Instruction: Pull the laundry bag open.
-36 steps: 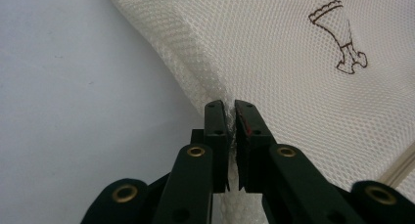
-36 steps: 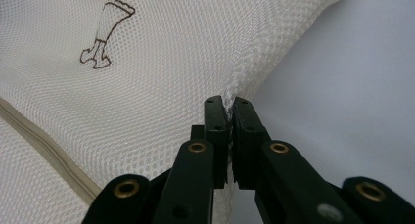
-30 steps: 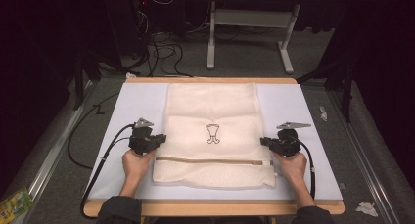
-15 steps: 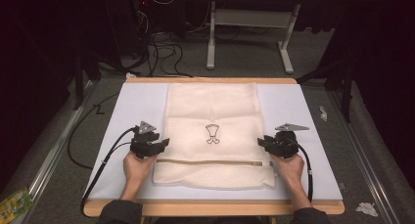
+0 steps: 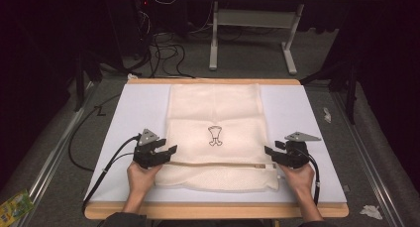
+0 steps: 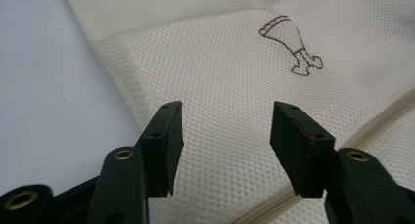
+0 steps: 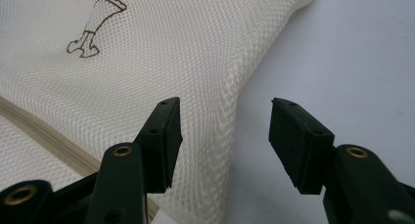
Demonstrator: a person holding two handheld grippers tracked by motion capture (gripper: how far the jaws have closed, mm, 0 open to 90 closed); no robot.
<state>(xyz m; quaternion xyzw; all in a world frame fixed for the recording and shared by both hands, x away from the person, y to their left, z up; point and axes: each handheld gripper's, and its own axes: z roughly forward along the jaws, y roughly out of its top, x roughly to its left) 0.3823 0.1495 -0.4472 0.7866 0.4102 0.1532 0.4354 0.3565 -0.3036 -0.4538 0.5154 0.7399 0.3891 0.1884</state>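
I count 1 mesh bag lying flat on the white desk, with 1 printed emblem near its middle and 1 zipper running across its near part. From the high view I have 2 claws, 1 at each side edge of the bag at zipper level: the left claw and the right claw, each in 1 hand.

The left gripper view adds what the high view cannot: my left claw's jaws have just been opening, stand wide apart, and hover over the mesh with nothing pinched. The right gripper view shows my right claw likewise just opened wide, straddling the bag's edge, 1 jaw over mesh, 1 over bare desk, gripping nothing. The high view alone shows the floor cables beyond the desk.
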